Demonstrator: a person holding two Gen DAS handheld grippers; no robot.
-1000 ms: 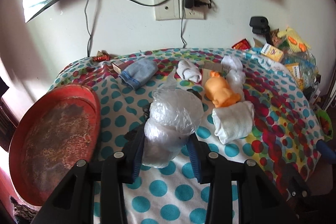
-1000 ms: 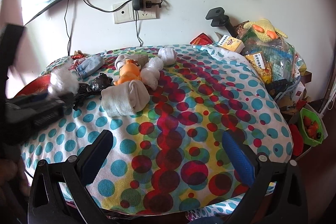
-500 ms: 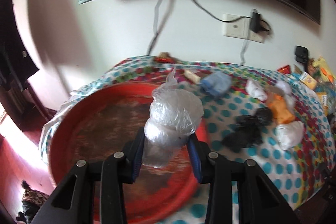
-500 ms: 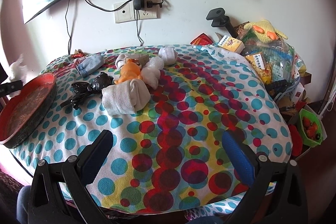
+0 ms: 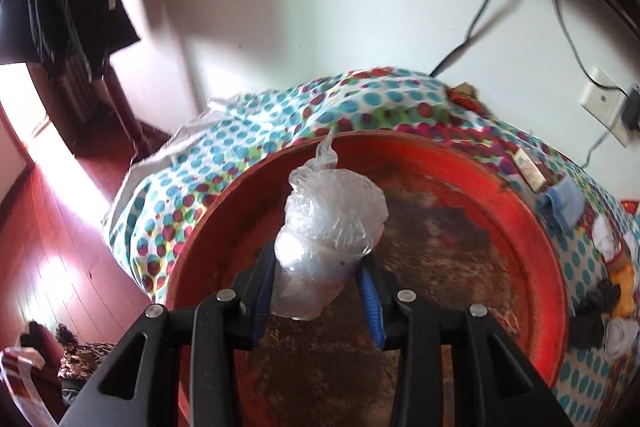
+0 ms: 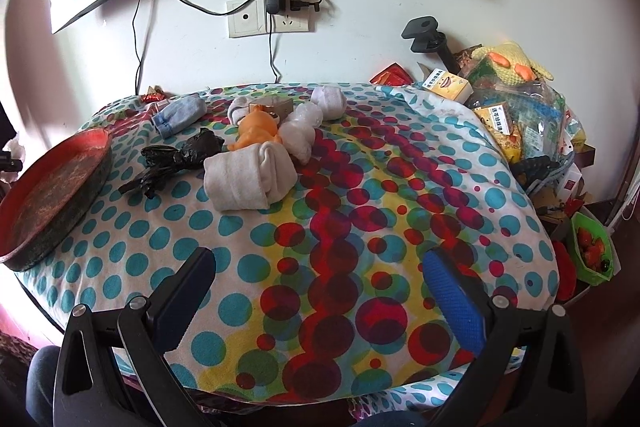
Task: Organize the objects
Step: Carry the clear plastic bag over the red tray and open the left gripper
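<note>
Left hand-held gripper (image 5: pixel 318 289) clamped on clear plastic bag bundle (image 5: pixel 326 231), held above red round tray (image 5: pixel 536 227) with worn brown floor, nothing lying in it. Right hand-held gripper (image 6: pixel 320 297) spread wide, empty, over polka-dot bench (image 6: pixel 328 239). Only from right wrist: rolled white towel (image 6: pixel 248 179), black bag (image 6: pixel 180 157), orange toy (image 6: pixel 258 131).

Tray (image 6: pixel 60 187) at table's left edge; bag (image 6: pixel 176 159), rolled towel (image 6: pixel 248 179), toy (image 6: pixel 258 131) right of it.
</note>
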